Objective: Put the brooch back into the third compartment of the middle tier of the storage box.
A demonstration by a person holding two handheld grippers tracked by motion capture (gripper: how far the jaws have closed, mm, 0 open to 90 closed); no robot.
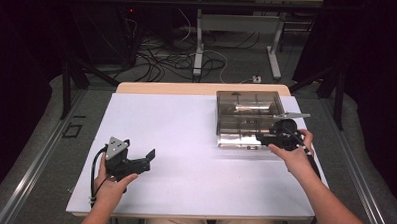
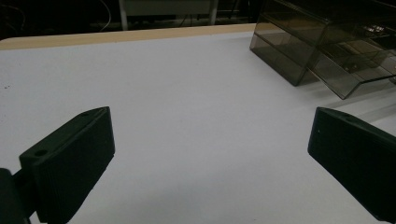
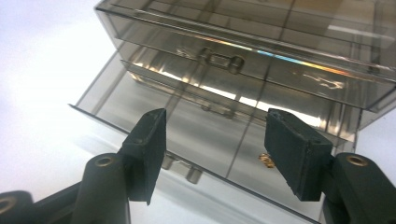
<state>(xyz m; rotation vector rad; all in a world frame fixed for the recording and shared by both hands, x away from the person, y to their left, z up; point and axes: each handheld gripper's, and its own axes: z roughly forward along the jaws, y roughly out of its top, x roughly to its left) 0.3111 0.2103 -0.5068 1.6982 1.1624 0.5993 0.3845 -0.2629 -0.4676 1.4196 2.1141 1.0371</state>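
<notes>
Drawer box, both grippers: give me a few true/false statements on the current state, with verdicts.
1. The lowest drawer of the smoky clear drawer box is pulled out. True.
2. The right gripper is clamped on the drawer's handle. False: its jaws stand apart above the handle, pressing on nothing.
3. The left gripper holds a small part. False: it is open over bare white table.
4. The upper drawer is closed. True.

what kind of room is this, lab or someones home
Most likely a lab or recording workspace, not a home: a white work table with only a smoky plastic drawer box on it, loose cables on the floor behind, and bare metal table legs.
</notes>
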